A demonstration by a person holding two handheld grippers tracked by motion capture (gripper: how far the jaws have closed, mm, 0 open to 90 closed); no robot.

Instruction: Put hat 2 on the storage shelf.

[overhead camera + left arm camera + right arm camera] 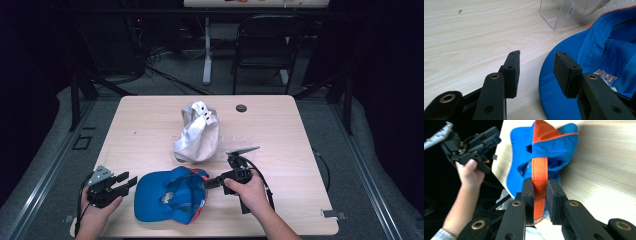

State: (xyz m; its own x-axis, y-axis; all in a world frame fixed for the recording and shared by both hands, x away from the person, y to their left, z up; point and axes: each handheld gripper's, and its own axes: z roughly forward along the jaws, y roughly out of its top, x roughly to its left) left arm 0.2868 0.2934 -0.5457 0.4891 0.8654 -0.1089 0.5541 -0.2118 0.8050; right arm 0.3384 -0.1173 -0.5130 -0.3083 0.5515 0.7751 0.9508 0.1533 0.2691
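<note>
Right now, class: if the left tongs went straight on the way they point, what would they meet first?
Probably the blue cap: its brim lies just ahead of the open left tongs, under the jaw nearer the cap. The other jaw points over bare table, towards the clear stand. Depth is hard to judge.

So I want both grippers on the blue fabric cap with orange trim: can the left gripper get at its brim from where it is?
Probably yes: the left gripper is open beside the blue cap's brim, with bare table between.
</note>
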